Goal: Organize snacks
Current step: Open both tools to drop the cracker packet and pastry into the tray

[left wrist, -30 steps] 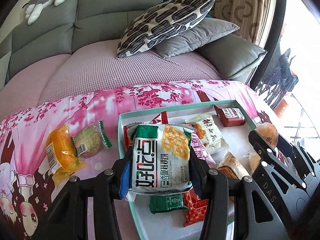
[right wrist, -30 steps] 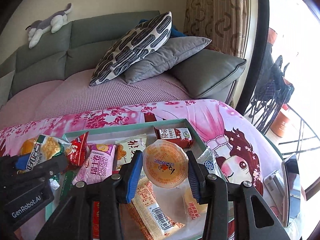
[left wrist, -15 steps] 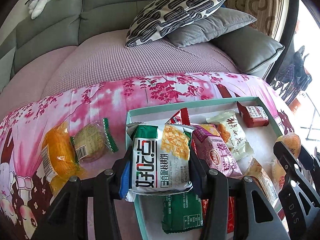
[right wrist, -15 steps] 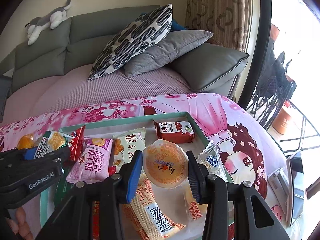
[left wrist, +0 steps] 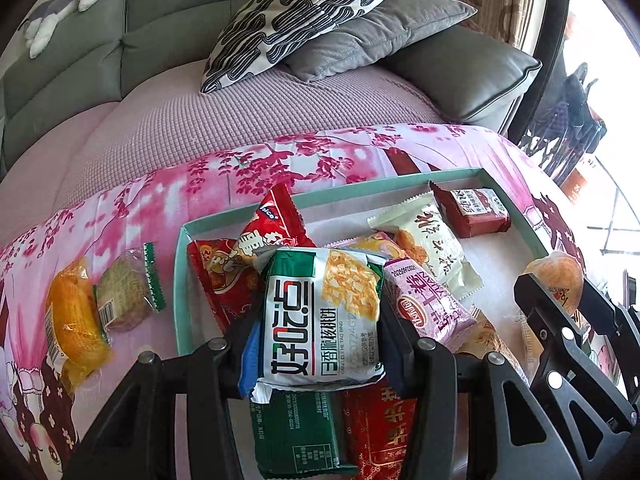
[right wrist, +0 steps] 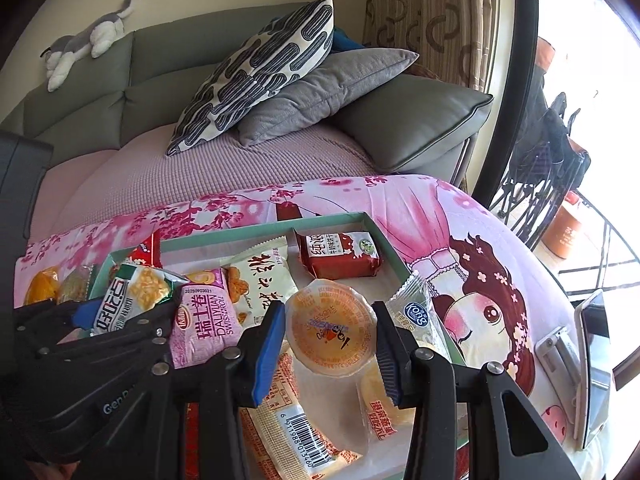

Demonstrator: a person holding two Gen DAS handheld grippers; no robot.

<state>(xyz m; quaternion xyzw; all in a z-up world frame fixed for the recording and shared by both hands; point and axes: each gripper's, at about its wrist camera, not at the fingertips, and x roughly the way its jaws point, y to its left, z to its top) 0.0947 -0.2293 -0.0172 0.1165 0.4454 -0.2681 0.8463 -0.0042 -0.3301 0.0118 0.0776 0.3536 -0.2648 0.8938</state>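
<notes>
Green-and-white biscuit packet [left wrist: 320, 316] sits clamped in the left gripper [left wrist: 320, 344] above the teal tray [left wrist: 182, 280] of snacks, while the right gripper [right wrist: 332, 340] pinches an orange jelly cup [right wrist: 332, 336] over the same tray.

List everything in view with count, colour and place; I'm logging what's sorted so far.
tray: one, teal rim, on the pink cloth
white-green packet: one, held over the tray
jelly cup: one, orange, held over the tray
pink packet: one, in the tray
cream packet: one, in the tray
dark red packet: one, tray's far corner
orange packet: one, on the cloth left of the tray
round cake: one, brownish, clear wrap, beside the orange packet
phone: one, dark, cloth's right edge
cushions: two, patterned and grey, on the sofa
left tongs: black, shut on the white-green packet
right tongs: black, blue pads, shut on the jelly cup
</notes>
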